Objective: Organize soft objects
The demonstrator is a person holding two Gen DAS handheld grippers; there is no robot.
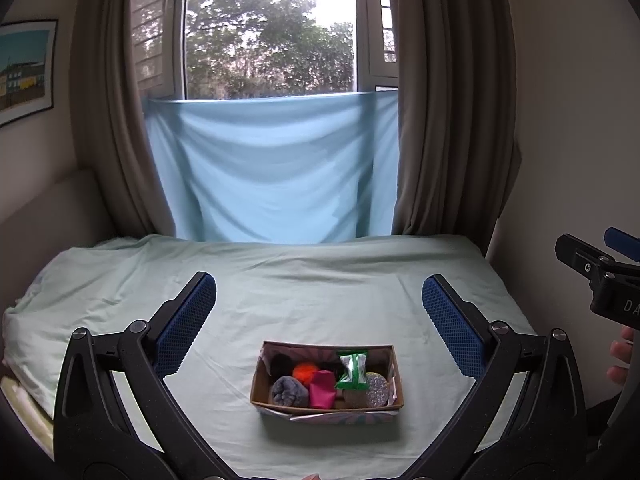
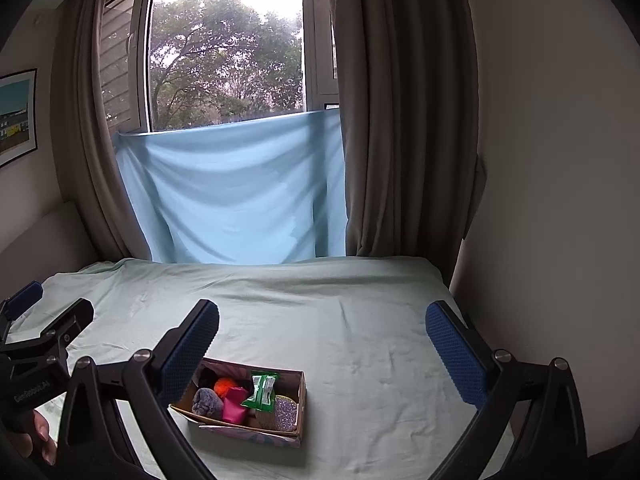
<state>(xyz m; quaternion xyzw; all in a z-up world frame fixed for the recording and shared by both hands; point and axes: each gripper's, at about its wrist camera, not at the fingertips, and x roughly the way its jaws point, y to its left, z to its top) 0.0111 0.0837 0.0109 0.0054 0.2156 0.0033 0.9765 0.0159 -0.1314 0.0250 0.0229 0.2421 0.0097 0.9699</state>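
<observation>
Two hand-held grippers hover above a bed, both with their blue-padded fingers spread wide and nothing between them. The left gripper frames the cardboard box from straight above its near side; the right gripper sits off to the right, so the box appears under its left finger. In the right wrist view a person's fingertips show at the lower left, wrapped round the left tool's handle, and in the left wrist view fingertips show at the right edge beside the right tool.

The box rests on the pale green sheet, near the front of the bed, and holds all the soft things. A grey fuzzy bundle lies at its near left corner, touching a pink pouch. Behind those sit an orange pom-pom and something dark and fluffy at the far left. A green and white packet stands tilted in the middle, and a glittery silver round pad leans at the right end.

Beyond the box the sheet runs wrinkled and bare to the wall. A light blue cloth hangs across the lower window, flanked by brown curtains, with trees outside. A framed picture hangs on the left wall.
</observation>
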